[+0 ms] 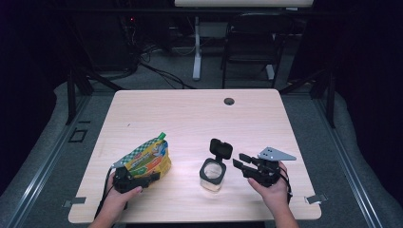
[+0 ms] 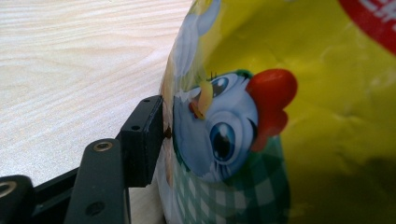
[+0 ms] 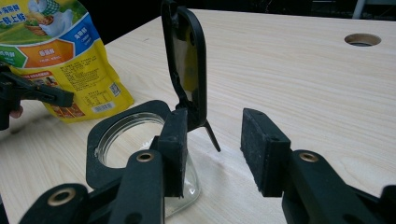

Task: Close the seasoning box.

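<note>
My left gripper [image 1: 151, 177] pinches the yellow snack pouch [image 1: 147, 159] upright at the table's [image 1: 190, 118] near left, while my right gripper [image 1: 240, 161] (jaws spread, gripping nothing) sits just beside the open-lidded glass jar [image 1: 212, 173].

One pouch [image 1: 148, 159], one jar [image 1: 212, 173]

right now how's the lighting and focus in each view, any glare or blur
High view: table lit, surroundings dark, soft glare beside the jar. Left gripper view: bag very close, shadowed at lower right. Right gripper view: right tool and jar sharp.
</note>
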Available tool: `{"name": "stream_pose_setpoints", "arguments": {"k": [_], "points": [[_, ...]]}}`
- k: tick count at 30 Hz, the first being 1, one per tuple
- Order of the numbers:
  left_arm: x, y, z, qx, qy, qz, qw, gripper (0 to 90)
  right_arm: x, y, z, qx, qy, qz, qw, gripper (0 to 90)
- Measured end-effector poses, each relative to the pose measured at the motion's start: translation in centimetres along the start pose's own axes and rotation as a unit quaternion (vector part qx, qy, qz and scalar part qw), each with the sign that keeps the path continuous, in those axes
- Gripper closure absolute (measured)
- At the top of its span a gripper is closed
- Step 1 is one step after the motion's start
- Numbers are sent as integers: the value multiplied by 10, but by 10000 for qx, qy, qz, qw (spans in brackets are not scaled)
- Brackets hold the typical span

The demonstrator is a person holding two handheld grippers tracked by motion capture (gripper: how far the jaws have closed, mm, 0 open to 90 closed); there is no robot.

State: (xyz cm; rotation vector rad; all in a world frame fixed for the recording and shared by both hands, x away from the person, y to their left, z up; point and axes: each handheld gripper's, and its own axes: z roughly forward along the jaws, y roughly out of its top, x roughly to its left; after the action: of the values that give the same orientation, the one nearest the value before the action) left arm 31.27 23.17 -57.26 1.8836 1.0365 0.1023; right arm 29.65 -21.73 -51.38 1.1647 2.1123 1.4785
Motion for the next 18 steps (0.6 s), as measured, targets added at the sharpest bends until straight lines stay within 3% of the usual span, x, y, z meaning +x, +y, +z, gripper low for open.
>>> {"name": "stream_pose_setpoints", "arguments": {"k": [18], "points": [[3,-8,5,-22,35,-8,10000,386,0,0,-1,-18,1,-2,10000,615]]}}
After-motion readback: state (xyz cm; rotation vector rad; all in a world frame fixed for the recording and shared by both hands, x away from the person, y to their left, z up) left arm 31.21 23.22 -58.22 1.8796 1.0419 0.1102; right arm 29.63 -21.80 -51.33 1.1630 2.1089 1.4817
